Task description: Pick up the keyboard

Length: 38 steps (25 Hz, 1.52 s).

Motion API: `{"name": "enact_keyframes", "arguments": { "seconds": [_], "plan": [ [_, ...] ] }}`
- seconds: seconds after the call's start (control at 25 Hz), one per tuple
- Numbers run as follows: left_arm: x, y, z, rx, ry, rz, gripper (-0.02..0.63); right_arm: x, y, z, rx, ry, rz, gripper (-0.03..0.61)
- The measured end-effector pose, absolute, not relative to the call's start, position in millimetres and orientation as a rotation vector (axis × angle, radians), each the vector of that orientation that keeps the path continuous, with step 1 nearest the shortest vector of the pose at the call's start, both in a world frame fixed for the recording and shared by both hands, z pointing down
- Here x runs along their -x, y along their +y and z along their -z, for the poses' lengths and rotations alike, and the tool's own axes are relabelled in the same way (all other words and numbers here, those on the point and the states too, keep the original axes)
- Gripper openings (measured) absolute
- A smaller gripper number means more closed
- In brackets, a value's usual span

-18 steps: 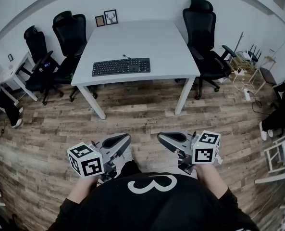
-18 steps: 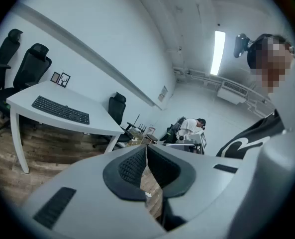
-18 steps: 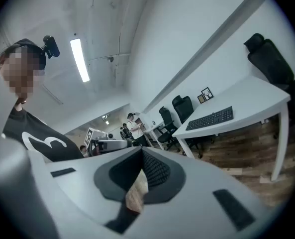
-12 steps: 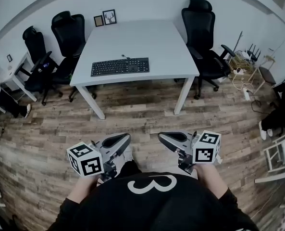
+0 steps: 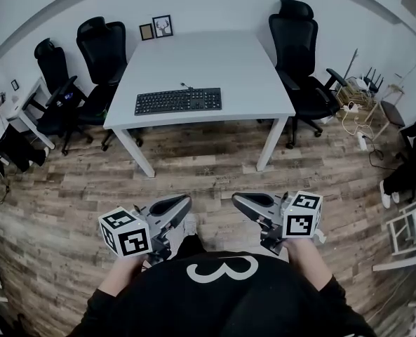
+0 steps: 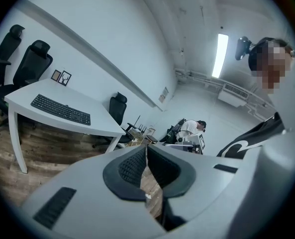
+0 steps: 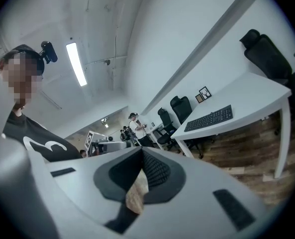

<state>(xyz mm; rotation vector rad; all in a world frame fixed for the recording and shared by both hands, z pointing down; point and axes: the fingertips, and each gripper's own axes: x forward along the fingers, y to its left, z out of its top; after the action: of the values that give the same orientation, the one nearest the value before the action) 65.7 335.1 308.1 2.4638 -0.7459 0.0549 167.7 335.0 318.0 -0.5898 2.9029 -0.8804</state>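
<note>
A black keyboard (image 5: 178,100) lies on the white table (image 5: 200,58) near its front edge, also seen far off as the keyboard (image 6: 60,109) in the left gripper view and the keyboard (image 7: 209,118) in the right gripper view. Both grippers are held close to the person's body, well short of the table. My left gripper (image 5: 184,201) is shut with nothing between its jaws. My right gripper (image 5: 237,200) is likewise shut and empty. In each gripper view the black pads meet at the tips: left gripper (image 6: 147,148), right gripper (image 7: 141,151).
Black office chairs stand around the table: two at the left (image 5: 102,48) and one at the right (image 5: 300,48). Two small picture frames (image 5: 156,27) lean at the table's back. Cables and a router (image 5: 362,93) lie at the right. Wood floor separates me from the table.
The view has shifted very slightly; both grippers keep their place and stay shut. At the far left edge a person's foot on the floor has gone from view.
</note>
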Motion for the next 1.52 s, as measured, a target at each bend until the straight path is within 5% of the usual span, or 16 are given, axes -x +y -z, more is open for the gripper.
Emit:
{"name": "enact_keyframes", "arguments": {
  "seconds": [0.8,1.52],
  "plan": [
    [-17,191,-336,-2.361,-0.7,-0.062,0.021,-124,189,-343,0.663,2.837,1.049,0.009],
    [98,26,-347,-2.291,-0.713,-0.053,0.021,-36,29,-346,0.751,2.788,1.15,0.009]
  ]
}}
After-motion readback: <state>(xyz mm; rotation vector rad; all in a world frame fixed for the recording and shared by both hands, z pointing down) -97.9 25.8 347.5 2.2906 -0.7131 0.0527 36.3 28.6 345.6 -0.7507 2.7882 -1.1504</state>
